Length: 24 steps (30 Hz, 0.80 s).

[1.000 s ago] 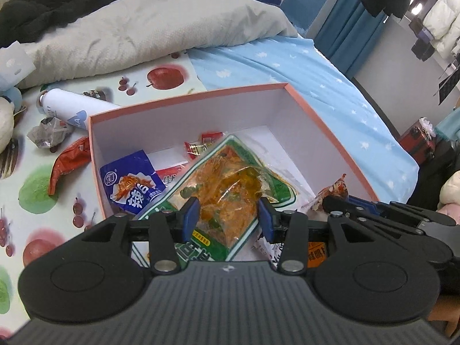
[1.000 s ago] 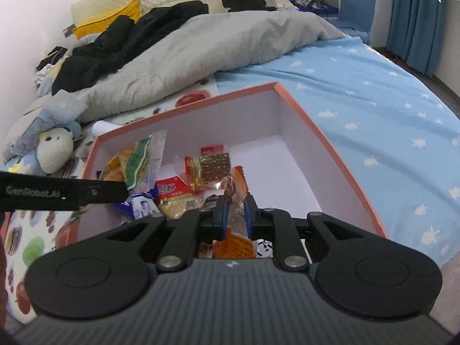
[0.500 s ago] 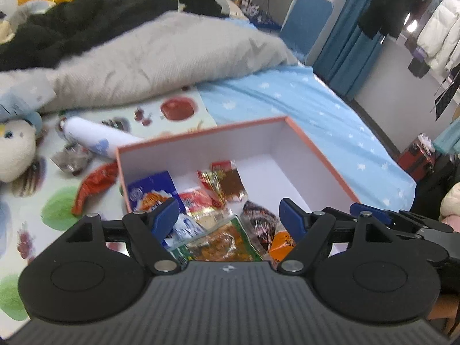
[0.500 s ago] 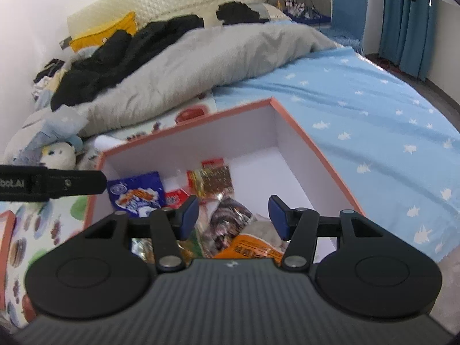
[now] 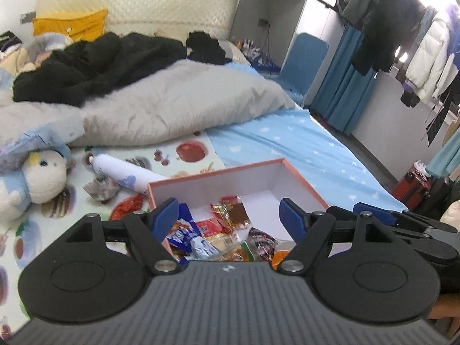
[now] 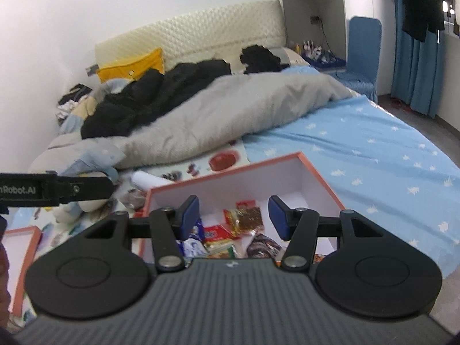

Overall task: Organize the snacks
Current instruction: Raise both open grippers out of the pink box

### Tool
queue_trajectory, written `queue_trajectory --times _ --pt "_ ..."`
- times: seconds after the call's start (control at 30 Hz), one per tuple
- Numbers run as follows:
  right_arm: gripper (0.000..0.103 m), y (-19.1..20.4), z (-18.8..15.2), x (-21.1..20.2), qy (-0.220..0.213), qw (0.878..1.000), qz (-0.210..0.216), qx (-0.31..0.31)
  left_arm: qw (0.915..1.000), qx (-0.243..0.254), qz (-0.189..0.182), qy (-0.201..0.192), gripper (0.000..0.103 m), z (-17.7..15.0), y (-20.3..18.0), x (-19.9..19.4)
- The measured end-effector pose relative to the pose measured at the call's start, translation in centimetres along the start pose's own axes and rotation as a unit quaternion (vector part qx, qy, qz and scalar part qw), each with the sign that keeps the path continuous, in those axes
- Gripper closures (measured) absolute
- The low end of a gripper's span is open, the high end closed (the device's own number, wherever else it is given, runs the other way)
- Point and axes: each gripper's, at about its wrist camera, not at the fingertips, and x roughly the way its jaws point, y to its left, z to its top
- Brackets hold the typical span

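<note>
Snacks (image 5: 227, 230) now lie loose in box (image 5: 302, 184), just ahead of both tools. Left gripper (image 5: 228, 218) and right gripper (image 6: 234, 218) let go, fingers wide apart, lifted back. Red packet (image 5: 126, 207) left outside box.

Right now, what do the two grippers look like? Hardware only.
Both match: the left gripper and right gripper have ribbed dark-grey bodies, matte black linkage arms with silver pivot screws, round black side discs and blue fingertip pads. White "nRobot.AI" lettering marks the left gripper's side.
</note>
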Motion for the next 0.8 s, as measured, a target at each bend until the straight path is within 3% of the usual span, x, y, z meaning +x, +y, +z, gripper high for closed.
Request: queue_trajectory --times 0.23,0.57,0.8 --pt "0.047 2.2 0.3 -1.5 -0.02 1.0 0.011 -0.008 0.9996 -0.004 0.007 -0.026 0.021 -0.2 1.4 -3.5" --pt "0.047 6.1 -1.0 -2.3 -0.029 0.999 0.031 -0.029 0.9987 -0.015 0.031 -0.038 0.0 -2.1 5.1 -7.1" --pt "0.047 8.6 -2.8 -2.3 -0.021 0.998 0.048 -0.038 0.9973 -0.035 0.054 -0.035 0.0 -4.3 7.9 -9.0"
